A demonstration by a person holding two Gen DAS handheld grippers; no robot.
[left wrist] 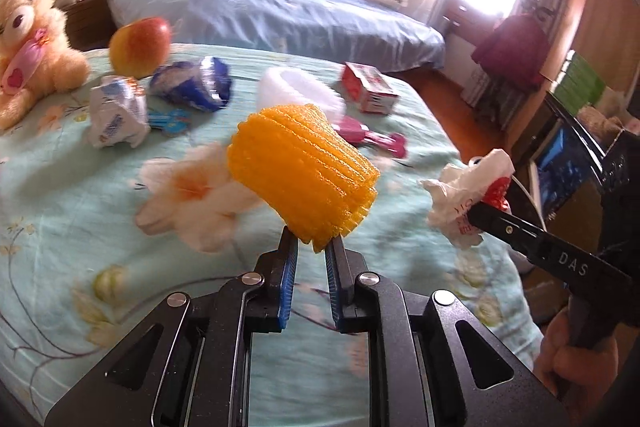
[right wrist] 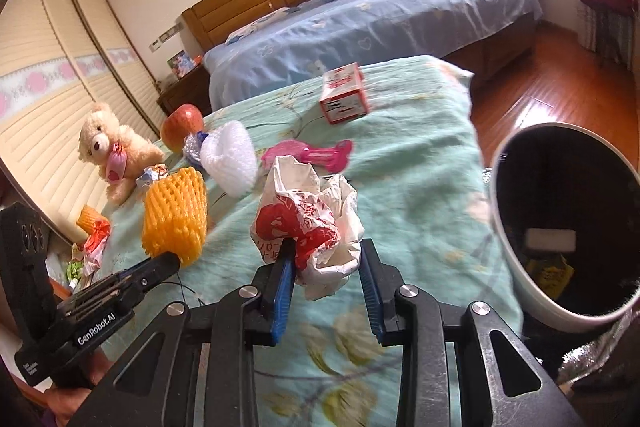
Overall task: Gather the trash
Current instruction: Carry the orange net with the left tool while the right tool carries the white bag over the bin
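Observation:
My left gripper (left wrist: 312,245) is shut on an orange foam fruit net (left wrist: 304,171) and holds it above the green floral bedspread (left wrist: 80,211). The net also shows in the right wrist view (right wrist: 174,215). My right gripper (right wrist: 326,255) is shut on a crumpled white and red plastic bag (right wrist: 308,223), which also shows in the left wrist view (left wrist: 464,195). A white trash bin (right wrist: 520,267) with a dark inside stands at the right, beside the bed. On the bed lie crumpled blue and white wrappers (left wrist: 192,87), a white foam net (right wrist: 230,155) and a red and white carton (right wrist: 344,95).
A teddy bear (right wrist: 106,151), an apple (right wrist: 182,127) and a pink toy (right wrist: 312,155) lie on the bedspread. A second bed with blue sheets (right wrist: 360,23) stands behind. Wooden floor (right wrist: 540,87) lies to the right. More orange and red scraps (right wrist: 94,231) lie at the left edge.

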